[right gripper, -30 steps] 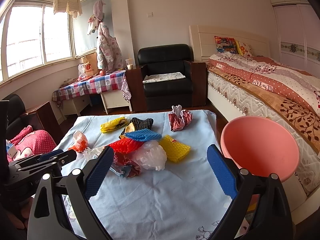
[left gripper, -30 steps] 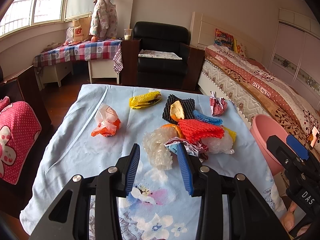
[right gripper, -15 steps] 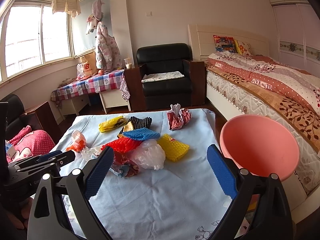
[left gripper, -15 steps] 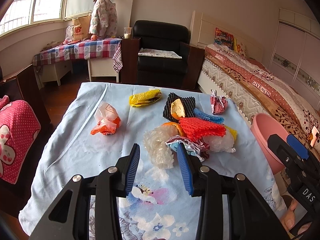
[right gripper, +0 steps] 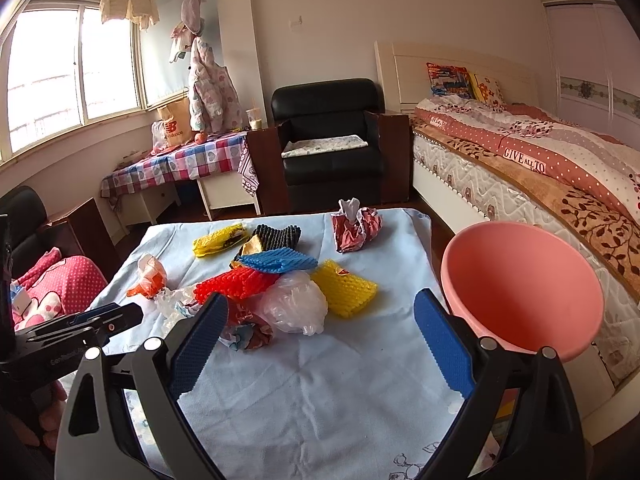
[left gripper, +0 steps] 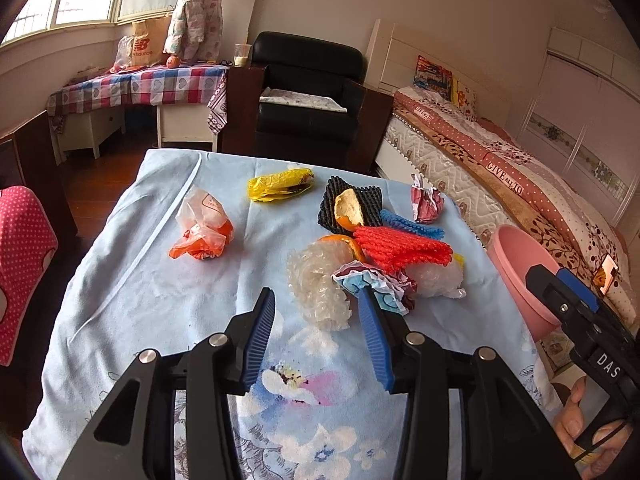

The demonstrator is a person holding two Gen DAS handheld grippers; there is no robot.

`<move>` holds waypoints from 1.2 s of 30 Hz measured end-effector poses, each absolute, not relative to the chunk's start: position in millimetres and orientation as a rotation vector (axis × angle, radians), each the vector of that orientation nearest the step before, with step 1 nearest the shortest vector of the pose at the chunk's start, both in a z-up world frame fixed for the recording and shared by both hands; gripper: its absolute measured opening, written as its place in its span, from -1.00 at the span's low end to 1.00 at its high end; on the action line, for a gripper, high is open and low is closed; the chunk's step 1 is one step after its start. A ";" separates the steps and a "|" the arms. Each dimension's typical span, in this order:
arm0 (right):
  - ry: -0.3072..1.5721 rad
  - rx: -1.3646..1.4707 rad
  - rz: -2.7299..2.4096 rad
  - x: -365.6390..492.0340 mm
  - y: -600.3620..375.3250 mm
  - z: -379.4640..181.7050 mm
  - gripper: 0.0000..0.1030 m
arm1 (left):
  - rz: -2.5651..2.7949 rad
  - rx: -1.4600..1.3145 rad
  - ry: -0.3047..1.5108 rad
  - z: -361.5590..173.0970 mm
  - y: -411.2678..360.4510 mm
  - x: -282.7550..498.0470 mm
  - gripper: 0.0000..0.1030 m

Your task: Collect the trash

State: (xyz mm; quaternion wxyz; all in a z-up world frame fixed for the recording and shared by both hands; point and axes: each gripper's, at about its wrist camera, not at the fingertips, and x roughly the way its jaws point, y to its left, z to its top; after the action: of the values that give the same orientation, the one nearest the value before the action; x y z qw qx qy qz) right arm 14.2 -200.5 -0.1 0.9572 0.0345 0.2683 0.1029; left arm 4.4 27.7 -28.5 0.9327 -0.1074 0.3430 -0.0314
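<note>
- The left claw (left gripper: 316, 320) points down at the blue cloth-covered table (left gripper: 132, 280); its jaws are spread and opening, pinching nothing, with a clear crinkled plastic wrap (left gripper: 320, 288) just ahead between the tips but untouched.
- Beside that wrap, at the right blue pad, lies a crumpled floral wrapper (left gripper: 372, 286); just beyond sit the red foam net (left gripper: 400, 246), an orange peel (left gripper: 348, 246) and a clear bag (left gripper: 436, 280).
- Further out from the left claw: a black foam net (left gripper: 352, 204), a yellow bag (left gripper: 280, 186), an orange-and-white bag (left gripper: 202, 228) off to the left, and a red crumpled wrapper (left gripper: 427, 204) to the right.
- The right claw (right gripper: 316, 344) is spread wide and empty, hanging over bare cloth, well short of the pile.
- Only the right view shows the yellow foam net (right gripper: 344, 288) in full and the open mouth of the pink basin (right gripper: 520, 288), which sits just right of its right finger; the left view shows only a sliver of that net.
- Only the left view shows the peel clearly.
- Against the earlier frames, the left jaws stand wider and the wrap sits nearer the tips; the right claw has not shifted.
</note>
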 end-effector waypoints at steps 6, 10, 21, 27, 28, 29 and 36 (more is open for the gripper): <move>0.563 0.065 0.225 21.1 -197.5 -4.6 0.84 | -0.110 -0.215 0.758 -41.5 27.7 11.7 -0.17; 0.578 0.068 0.234 26.2 -197.4 -9.2 0.83 | -0.108 -0.220 0.809 -52.4 24.3 23.5 -0.17; 0.603 0.072 0.314 34.4 -192.5 -11.4 0.78 | -0.085 -0.187 0.877 -67.9 14.8 54.4 -0.45; 0.636 0.107 0.403 45.6 -181.7 -8.7 0.60 | -0.091 -0.197 0.872 -70.7 21.3 54.0 -0.71; 0.645 0.113 0.418 49.3 -177.8 -8.6 0.58 | -0.089 -0.199 0.871 -70.9 23.1 53.1 -0.72; 0.652 0.116 0.428 52.0 -175.0 -8.7 0.54 | -0.088 -0.202 0.870 -70.9 24.6 52.9 -0.73; 0.710 0.121 0.476 72.7 -153.3 -12.1 0.30 | -0.104 -0.217 0.868 -73.5 31.4 51.4 -0.74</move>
State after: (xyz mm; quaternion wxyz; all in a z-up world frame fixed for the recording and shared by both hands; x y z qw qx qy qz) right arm 72.7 -153.3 -12.1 0.9084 0.0585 0.3439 0.2305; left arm 51.4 31.4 -73.5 0.9003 -0.1047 0.4195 -0.0503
